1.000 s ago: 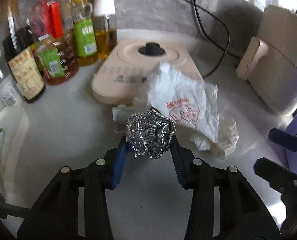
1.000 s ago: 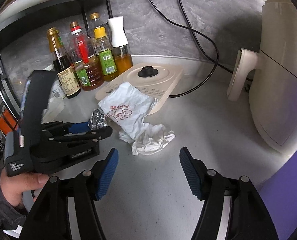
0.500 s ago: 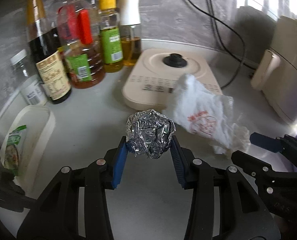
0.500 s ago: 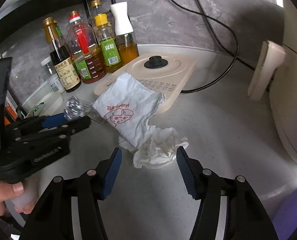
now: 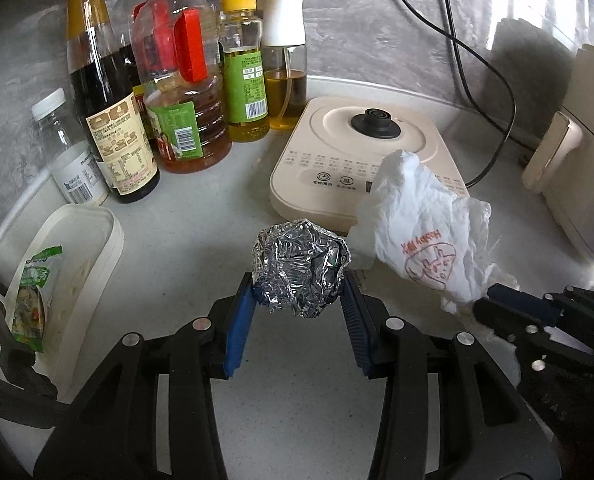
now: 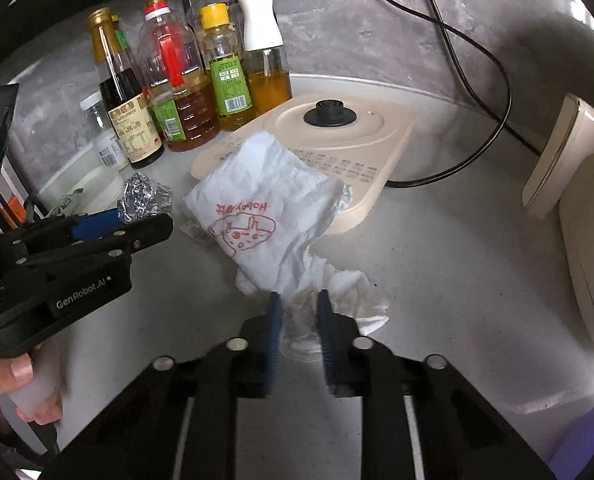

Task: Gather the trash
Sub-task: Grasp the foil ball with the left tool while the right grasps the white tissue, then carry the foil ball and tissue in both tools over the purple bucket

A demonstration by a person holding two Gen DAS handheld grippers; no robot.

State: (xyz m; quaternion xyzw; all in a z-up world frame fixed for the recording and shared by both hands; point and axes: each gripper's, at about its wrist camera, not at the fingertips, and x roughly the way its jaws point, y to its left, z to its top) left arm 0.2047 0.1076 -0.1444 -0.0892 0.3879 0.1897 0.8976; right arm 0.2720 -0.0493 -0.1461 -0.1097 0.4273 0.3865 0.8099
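Shiny, crinkled metal foil is seen in the foil ball [image 5: 301, 267]; thin wrinkled plastic in the white bag [image 5: 421, 232]; matt speckled stone in the desk [image 5: 201, 236].

Bottles [image 5: 177, 80] and cooker base [image 5: 361, 160] block the rear

I can't see the near side of the foil ball [image 5: 301, 266] from my left wrist view — the blue pads cover both its flanks. The tissue [image 6: 339, 294] between my right claw [image 6: 299, 308] is blurred and half covered by the printed bag [image 6: 263, 208], so where one ends and the other begins I can't tell. The air fryer [image 6: 577, 184] is cut off by the right edge in both views. Bottle labels [image 5: 123, 148] are too small to read. The sachet [image 5: 33, 296] in the white tub [image 5: 97, 264] runs off the left edge — its print is unreadable. The cable [image 6: 477, 92] leaves the frame at the top.
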